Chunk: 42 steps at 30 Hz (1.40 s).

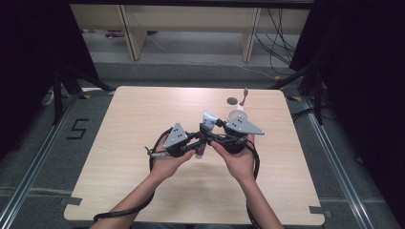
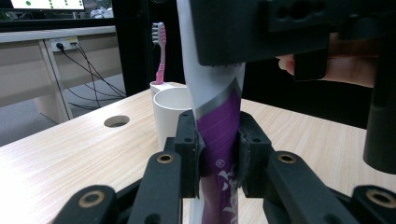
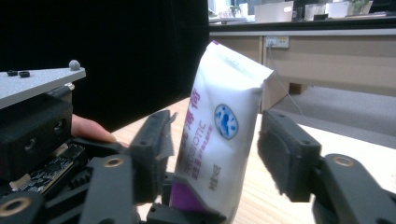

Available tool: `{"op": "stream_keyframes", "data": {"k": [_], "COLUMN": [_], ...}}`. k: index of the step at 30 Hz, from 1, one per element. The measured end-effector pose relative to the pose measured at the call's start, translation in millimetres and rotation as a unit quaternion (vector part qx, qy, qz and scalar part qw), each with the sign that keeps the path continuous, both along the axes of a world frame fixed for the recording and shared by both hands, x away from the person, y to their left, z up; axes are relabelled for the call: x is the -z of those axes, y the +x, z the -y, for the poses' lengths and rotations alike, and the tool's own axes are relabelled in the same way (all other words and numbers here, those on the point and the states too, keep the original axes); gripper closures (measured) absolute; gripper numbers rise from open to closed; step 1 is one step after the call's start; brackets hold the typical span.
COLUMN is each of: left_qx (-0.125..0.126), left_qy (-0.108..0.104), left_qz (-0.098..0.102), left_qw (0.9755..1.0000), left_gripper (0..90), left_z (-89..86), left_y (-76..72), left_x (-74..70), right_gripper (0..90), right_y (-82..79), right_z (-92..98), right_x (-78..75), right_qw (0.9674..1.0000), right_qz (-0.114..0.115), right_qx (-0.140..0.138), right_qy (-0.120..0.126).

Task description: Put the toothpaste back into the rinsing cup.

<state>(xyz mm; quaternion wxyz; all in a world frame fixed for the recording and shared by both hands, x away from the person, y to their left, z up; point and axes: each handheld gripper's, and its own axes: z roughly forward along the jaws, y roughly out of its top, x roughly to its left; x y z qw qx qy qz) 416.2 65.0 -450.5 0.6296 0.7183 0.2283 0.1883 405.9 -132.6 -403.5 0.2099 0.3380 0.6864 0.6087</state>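
Observation:
A white and purple toothpaste tube [image 1: 205, 130] stands nearly upright above the middle of the table. My left gripper [image 1: 199, 142] is shut on its purple lower part [image 2: 219, 130], with both pads [image 2: 189, 144] pressed into the sides. My right gripper [image 1: 211, 135] comes in from the right with its jaws around the white upper part [image 3: 219, 135]. The left pad [image 3: 154, 144] lies at the tube's edge, while the right pad [image 3: 280, 158] stands clear of it with a gap. Each gripper is held in one of the person's hands.
A white cup [image 1: 237, 116] holding a pink toothbrush [image 1: 244, 98] stands just behind the grippers, seen close in the left gripper view [image 2: 170, 112]. A round cable hole [image 1: 232, 100] lies near the wooden table's [image 1: 143, 119] far edge. Desks and cables are beyond.

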Motion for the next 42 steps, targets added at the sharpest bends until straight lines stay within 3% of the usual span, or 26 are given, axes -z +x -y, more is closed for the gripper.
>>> {"op": "stream_keyframes", "data": {"k": [6,9,12,16,19,28,31,36,38,39,42], "left_qx": [0.006,0.006,0.008,0.01,0.014,0.018,0.017,0.009,0.004,0.0,-0.014], "left_qy": [-0.004,-0.007,-0.013,-0.017,-0.016,-0.019,-0.012,0.018,0.033,0.041,0.048], "left_qz": [0.001,0.001,-0.003,-0.006,-0.009,-0.014,-0.016,-0.013,-0.008,-0.006,-0.006], "left_qw": [1.0,1.0,0.9999,0.9998,0.9997,0.9996,0.9997,0.9997,0.9994,0.9991,0.9987], "left_gripper": [73.4,73.4,73.3,72.9,72.3,67.3,63.5,51.9,50.2,49.0,47.6], "left_z": [0.7,0.6,0.7,1.1,1.6,2.5,1.8,-4.5,-8.9,-13.0,-28.1], "left_y": [-0.5,-0.6,-0.2,0.4,1.2,1.1,0.9,-0.1,-1.0,-1.4,-2.6], "left_x": [-1.1,-1.2,-0.9,-2.1,-3.5,-3.7,-4.9,-6.7,-6.1,-5.2,-1.8], "right_gripper": [55.3,59.6,60.9,63.5,66.2,75.7,77.7,79.2,79.5,79.5,79.8], "right_y": [1.5,-0.2,-0.3,-0.3,0.2,-5.5,-3.7,-3.8,-1.7,-5.5,-2.5], "right_z": [0.3,-0.3,0.1,0.8,1.4,-0.3,0.5,3.0,5.1,5.4,10.9], "right_x": [-0.1,-0.2,-0.6,-0.9,-2.2,-4.4,-4.5,-4.9,-5.9,-7.2,-10.5], "right_qw": [0.9999,0.9999,0.9999,0.9999,0.9998,0.9995,0.9986,0.9985,0.9982,0.9992,0.9982], "right_qz": [0.012,0.006,-0.001,0.007,0.016,0.024,0.046,0.046,0.057,0.032,0.053], "right_qx": [-0.003,-0.01,-0.015,-0.012,-0.011,-0.013,-0.005,0.01,0.009,0.017,0.021], "right_qy": [-0.01,0.006,0.004,0.008,-0.006,-0.013,-0.023,-0.026,-0.02,-0.018,-0.019]}}
